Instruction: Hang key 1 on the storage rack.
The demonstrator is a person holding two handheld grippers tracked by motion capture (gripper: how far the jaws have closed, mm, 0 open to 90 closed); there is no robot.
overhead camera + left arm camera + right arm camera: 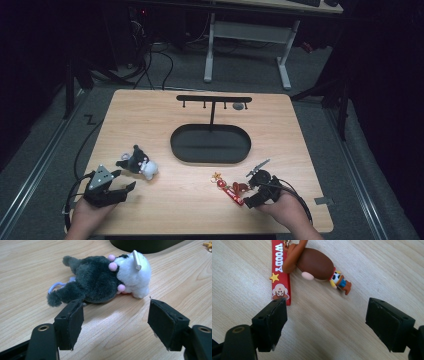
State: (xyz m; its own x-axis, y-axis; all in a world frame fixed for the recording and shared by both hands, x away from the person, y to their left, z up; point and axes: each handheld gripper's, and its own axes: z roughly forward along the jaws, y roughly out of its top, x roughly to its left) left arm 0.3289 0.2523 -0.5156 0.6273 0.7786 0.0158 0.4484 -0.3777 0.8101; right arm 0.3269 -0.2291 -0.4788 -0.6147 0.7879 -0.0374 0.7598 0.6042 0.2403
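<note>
A dark grey and white plush toy with pink pompoms and a lilac loop lies on its side on the wooden table. My left gripper stands open just short of it, nothing between its jaws. A Woody keychain with a red strap lies front right. My right gripper is open close beside it, empty. A black stand with hooks rises from an oval black tray in the middle.
A small grey thing hangs or lies by the stand's right end. A desk frame and cables are on the floor beyond the table. A strip of tape sits at the front right corner.
</note>
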